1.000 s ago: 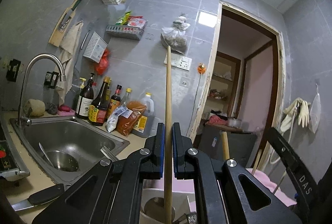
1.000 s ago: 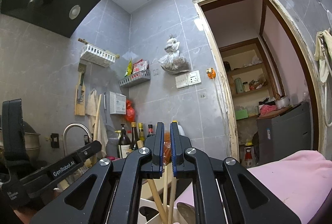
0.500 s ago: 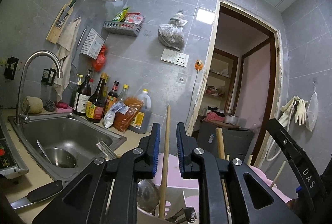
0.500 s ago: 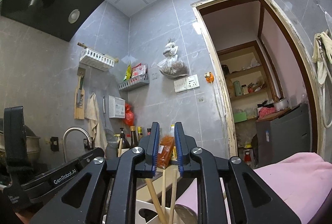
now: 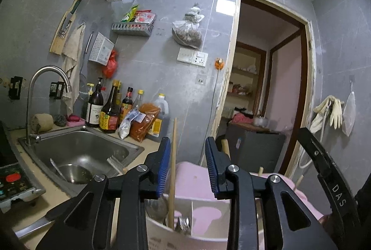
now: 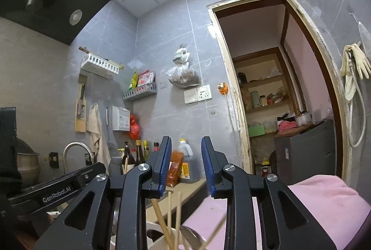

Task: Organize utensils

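The left hand-held gripper [image 5: 188,165] had its jaws parting, and a wooden chopstick [image 5: 172,171] stood free between them near the left pad, its foot in the white utensil holder [image 5: 204,213]. The right hand-held gripper [image 6: 185,165] was likewise opening on nothing, above chopsticks [image 6: 172,219] in the holder on the desk [image 5: 148,146].

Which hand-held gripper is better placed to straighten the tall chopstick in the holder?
Left, probably. The left hand-held gripper has the chopstick between its opening jaws, standing in the holder; the right one's jaws hold nothing.
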`<state>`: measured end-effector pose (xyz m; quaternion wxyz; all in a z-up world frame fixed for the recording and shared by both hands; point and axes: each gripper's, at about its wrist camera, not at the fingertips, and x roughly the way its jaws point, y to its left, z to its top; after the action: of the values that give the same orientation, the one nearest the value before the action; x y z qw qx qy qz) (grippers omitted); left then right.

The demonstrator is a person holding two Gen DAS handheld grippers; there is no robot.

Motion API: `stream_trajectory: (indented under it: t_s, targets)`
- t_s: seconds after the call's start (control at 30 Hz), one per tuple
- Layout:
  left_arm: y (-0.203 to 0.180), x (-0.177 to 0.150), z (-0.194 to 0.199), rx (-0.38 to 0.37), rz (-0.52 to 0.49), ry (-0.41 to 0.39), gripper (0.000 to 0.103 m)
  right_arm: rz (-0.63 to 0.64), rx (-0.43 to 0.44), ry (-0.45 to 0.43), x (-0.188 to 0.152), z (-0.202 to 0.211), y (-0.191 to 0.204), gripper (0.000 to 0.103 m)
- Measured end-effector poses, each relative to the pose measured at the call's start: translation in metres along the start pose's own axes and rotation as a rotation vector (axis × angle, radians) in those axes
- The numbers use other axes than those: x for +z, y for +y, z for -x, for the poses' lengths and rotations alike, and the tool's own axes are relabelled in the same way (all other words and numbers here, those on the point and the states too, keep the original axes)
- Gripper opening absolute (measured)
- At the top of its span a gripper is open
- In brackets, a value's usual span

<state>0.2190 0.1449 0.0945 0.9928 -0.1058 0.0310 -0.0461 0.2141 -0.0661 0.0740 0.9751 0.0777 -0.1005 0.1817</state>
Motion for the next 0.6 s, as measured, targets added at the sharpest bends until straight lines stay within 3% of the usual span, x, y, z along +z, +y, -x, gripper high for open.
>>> stream_trajectory:
  t_s: [0.37, 0.6]
  targets:
    - [-0.033, -0.011, 0.024, 0.002, -0.040, 0.090, 0.040, 0.017, -0.025, 0.087, 0.014, 0.041, -0.029, 0.043]
    - [-0.054, -0.020, 0.042, -0.045, -0.033, 0.129, 0.066, 0.009, -0.066, 0.150, 0.020, 0.076, -0.054, 0.055]
